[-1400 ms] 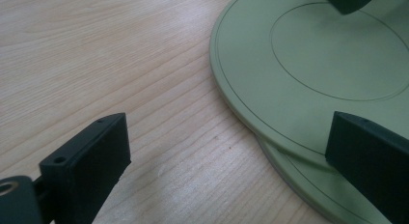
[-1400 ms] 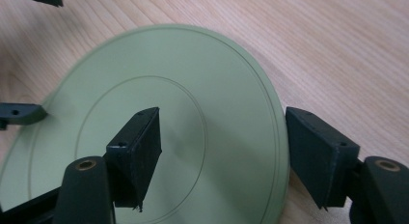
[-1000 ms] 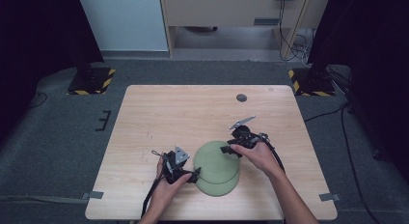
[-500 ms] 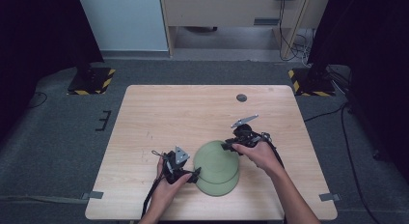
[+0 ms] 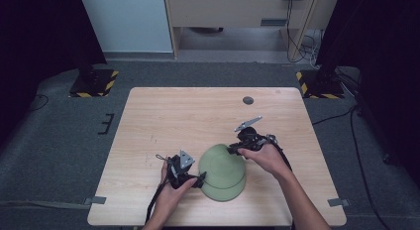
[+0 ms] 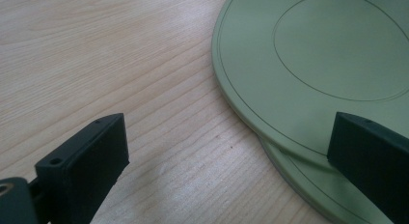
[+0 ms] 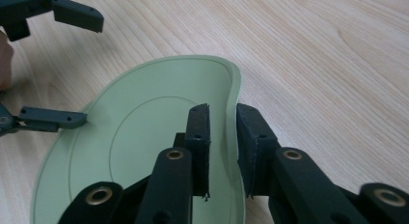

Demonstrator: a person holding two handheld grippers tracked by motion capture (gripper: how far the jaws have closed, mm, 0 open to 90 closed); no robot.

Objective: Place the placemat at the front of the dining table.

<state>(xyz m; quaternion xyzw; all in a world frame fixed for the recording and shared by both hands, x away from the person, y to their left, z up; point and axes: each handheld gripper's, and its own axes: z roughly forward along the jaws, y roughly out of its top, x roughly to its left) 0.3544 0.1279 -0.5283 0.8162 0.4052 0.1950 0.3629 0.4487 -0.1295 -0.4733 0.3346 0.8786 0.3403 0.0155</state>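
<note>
The green mat [image 5: 224, 171], a flexible round disc, lies near the front edge of the bench [image 5: 163, 116], directly between the two hands. The right hand-held gripper [image 7: 223, 151] is closed on the mat's far-right rim, which curls upward between its jaws. The left hand-held gripper [image 6: 226, 151] is spread wide at the opposite rim, one jaw over the mat edge, where a second layer appears beneath.
</note>
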